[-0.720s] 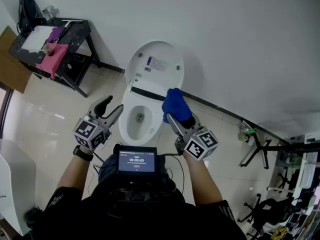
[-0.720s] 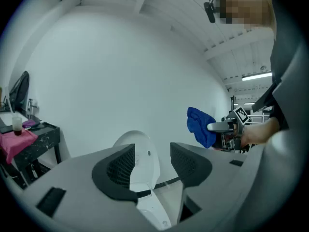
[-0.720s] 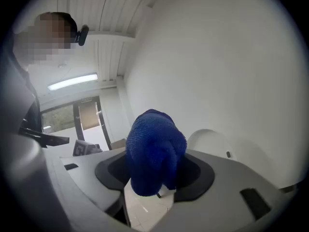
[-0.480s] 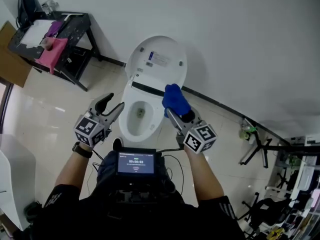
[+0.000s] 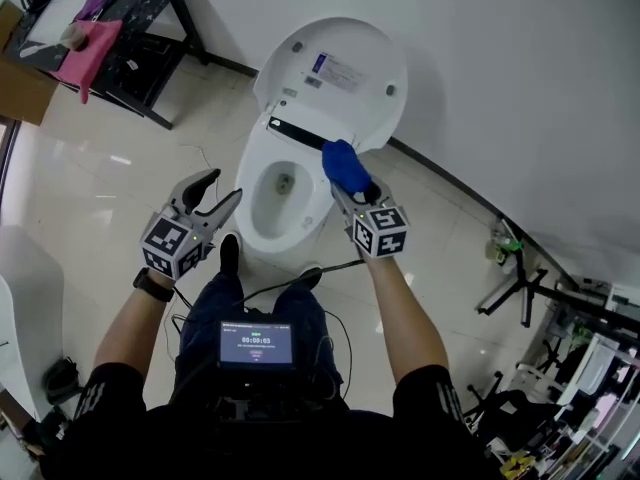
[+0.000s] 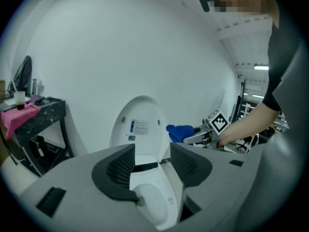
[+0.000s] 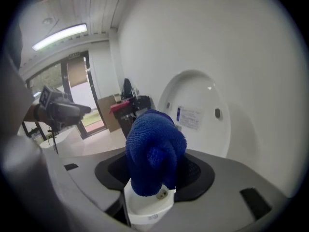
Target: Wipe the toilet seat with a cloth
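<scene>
A white toilet [image 5: 262, 218] stands against the wall with its lid [image 5: 335, 68] raised. My right gripper [image 5: 350, 186] is shut on a bunched blue cloth [image 5: 343, 166]. It holds the cloth over the back right of the bowl rim, near the hinge. In the right gripper view the cloth [image 7: 154, 151] fills the space between the jaws, above the rim [image 7: 147, 211]. My left gripper [image 5: 208, 200] is open and holds nothing, to the left of the bowl. In its own view the bowl [image 6: 154, 197] shows between the jaws, with the cloth [image 6: 181, 132] at the right.
A black table [image 5: 140, 38] with a pink cloth [image 5: 85, 43] stands at the back left. A white cabinet [image 5: 25, 308] is at the left edge. Black stands [image 5: 520, 283] and clutter sit at the right by the wall. A cable [image 5: 300, 278] runs over the floor tiles.
Both grippers have moved forward toward the toilet. The right gripper has carried the blue cloth lower, onto the back right of the rim. The left gripper stays open.
</scene>
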